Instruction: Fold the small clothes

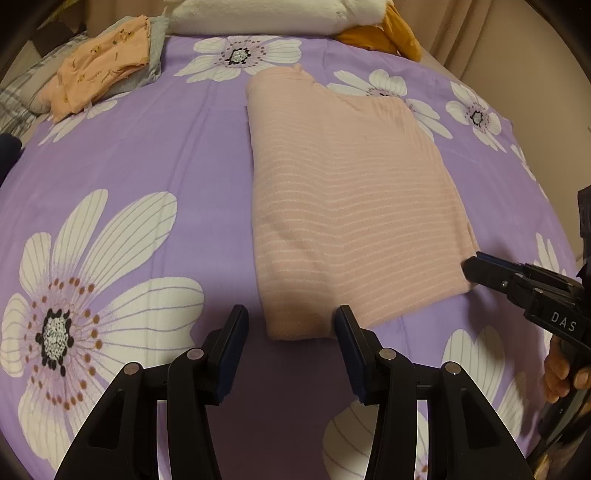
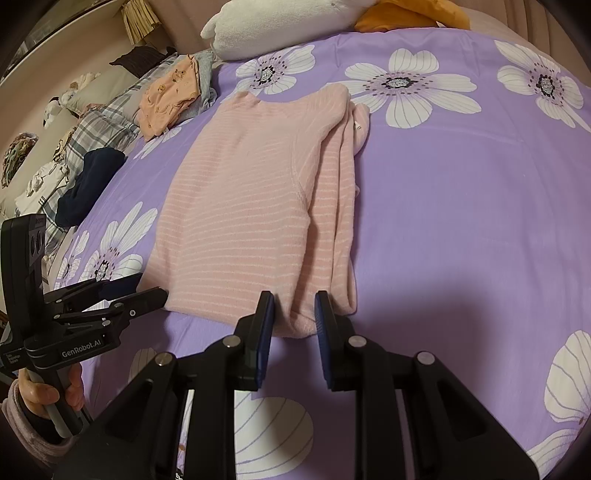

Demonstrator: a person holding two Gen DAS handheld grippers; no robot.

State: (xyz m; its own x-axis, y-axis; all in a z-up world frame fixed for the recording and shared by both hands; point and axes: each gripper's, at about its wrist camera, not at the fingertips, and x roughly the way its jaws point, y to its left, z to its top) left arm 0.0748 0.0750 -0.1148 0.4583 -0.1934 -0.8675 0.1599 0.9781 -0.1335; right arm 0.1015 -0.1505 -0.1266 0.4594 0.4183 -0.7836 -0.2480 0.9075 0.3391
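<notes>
A pink striped top (image 1: 347,192) lies folded lengthwise on the purple flowered bedspread (image 1: 147,155); it also shows in the right wrist view (image 2: 251,206). My left gripper (image 1: 291,321) is open, its jaws standing either side of the top's near left corner, just above the bed. My right gripper (image 2: 294,310) is open, its jaws astride the top's near right corner. The right gripper also shows in the left wrist view (image 1: 476,267) at the top's right hem. The left gripper shows in the right wrist view (image 2: 147,295) at the left hem.
A folded orange printed garment (image 1: 99,66) lies on grey cloth at the far left. A white plush (image 1: 273,14) and an orange cloth (image 1: 388,37) sit at the head of the bed. A dark navy garment (image 2: 88,181) and plaid pillows (image 2: 107,118) lie along the left edge.
</notes>
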